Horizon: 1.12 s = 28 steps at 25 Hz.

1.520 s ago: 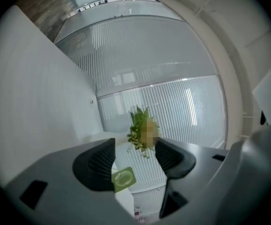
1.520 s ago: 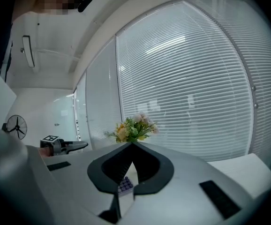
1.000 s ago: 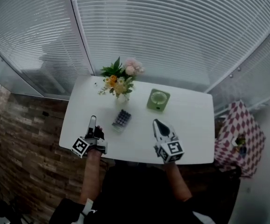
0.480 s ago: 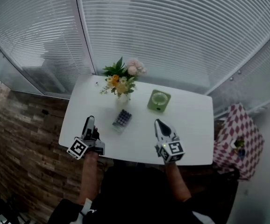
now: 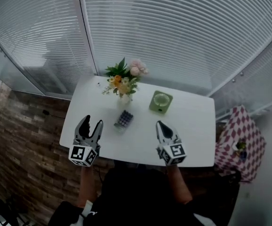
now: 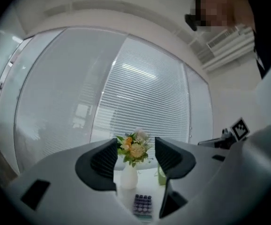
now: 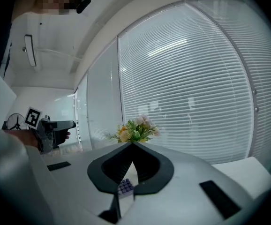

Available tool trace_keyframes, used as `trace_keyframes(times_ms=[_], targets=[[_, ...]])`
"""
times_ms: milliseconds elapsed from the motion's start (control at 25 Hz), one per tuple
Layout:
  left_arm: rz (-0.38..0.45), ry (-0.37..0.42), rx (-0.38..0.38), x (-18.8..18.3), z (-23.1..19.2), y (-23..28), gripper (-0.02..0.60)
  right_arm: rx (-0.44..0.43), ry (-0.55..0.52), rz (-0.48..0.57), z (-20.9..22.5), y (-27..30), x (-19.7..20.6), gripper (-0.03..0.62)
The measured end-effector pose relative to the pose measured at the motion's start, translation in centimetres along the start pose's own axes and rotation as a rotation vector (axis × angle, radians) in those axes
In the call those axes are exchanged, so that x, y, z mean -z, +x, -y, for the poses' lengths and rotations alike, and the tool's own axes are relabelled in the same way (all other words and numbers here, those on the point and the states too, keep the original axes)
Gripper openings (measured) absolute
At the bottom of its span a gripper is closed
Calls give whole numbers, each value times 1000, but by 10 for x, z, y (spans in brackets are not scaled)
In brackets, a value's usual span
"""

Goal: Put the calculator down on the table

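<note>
My left gripper (image 5: 90, 125) hovers over the table's (image 5: 192, 121) near left edge, jaws spread wide with nothing between them, while my right gripper (image 5: 161, 125) hangs over the near right side, jaws pinched together and empty. The calculator (image 5: 123, 120) lies flat on the white table between the two, touched by neither, just in front of the vase of flowers (image 5: 123, 84), with a green box (image 5: 160, 101) to the far right of it.
</note>
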<state>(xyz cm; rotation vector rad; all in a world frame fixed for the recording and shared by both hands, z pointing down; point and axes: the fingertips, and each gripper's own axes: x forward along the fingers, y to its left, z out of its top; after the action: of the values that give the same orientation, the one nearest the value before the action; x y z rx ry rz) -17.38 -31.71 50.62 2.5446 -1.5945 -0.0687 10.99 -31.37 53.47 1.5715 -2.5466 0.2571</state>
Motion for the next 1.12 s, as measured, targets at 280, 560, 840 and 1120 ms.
trace_keyframes(times_ms=[280,560,840,1120], targets=[[40,283,25,-34,32,-4,247,-18,-48,3,-8,0,1,6],[84,297,-10,-46,29,-6,247,-45,-61,1,-17,1,-5,6],[80,274,-7,-47,28,-5,245,-36,-70,4,-13,2,-5,6],[89,300,-81,-48,25,-4,45,-27,-63,3,-12,-1,-11,6]])
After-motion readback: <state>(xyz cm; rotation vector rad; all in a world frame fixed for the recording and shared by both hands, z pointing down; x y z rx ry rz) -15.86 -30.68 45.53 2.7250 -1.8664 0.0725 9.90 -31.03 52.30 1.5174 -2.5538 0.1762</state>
